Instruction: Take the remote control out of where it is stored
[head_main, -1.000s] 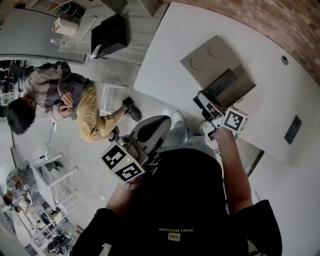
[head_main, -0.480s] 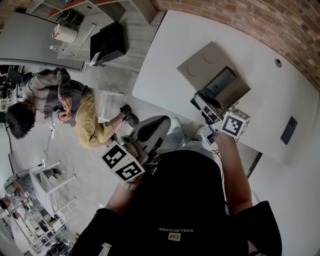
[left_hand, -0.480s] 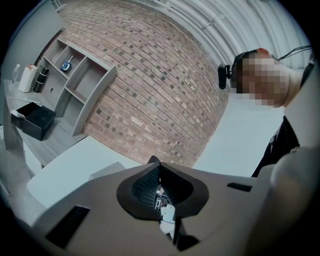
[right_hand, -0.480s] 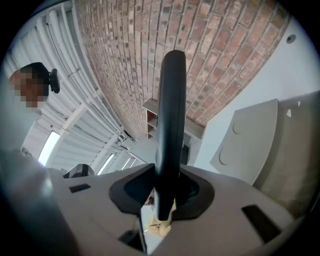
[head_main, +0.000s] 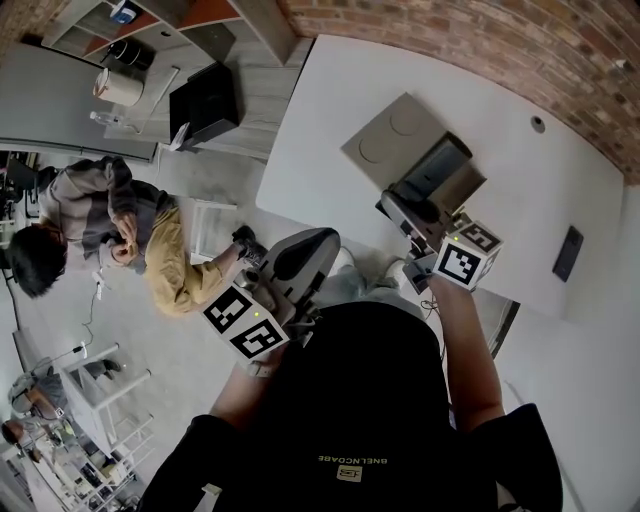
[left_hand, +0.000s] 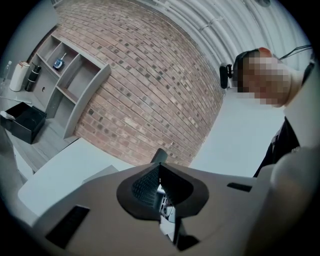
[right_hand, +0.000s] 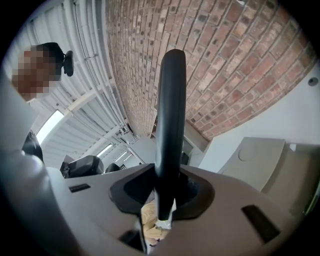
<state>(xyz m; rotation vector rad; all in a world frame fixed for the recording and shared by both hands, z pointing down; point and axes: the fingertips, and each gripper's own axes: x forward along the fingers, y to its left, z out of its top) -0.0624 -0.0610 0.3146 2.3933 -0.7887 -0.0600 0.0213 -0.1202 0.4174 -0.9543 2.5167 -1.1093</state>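
The remote (right_hand: 170, 125) is clamped between the fingers (right_hand: 136, 189) of the right gripper (right_hand: 167, 186), which are closed on its lower end. It is a slim black bar, and it stands up from the fingers nearly upright, with its free end high against the brick wall (right_hand: 220, 65). It touches nothing but the fingers.

The tan box (right_hand: 260, 155) lies on the white desk (head_main: 520, 130), below and to the right of these fingers and apart from the remote. In the head view the box shows two round marks on its lid. A dark open slot (head_main: 441, 163) sits on the side of the box nearest the right gripper, just beyond the fingers. A small dark flat thing (head_main: 567, 252) lies on the desk well to the right of that gripper.

The left gripper (left_hand: 159, 167) is held near the person's body, off the desk's near edge and well apart from the box. Its fingers (left_hand: 145, 185) are closed together at the tips, and nothing is held between them. Ahead of them in the left gripper view are the desk and the brick wall.

Far to the left of the left fingers, a person (head_main: 120, 225) sits on the floor.
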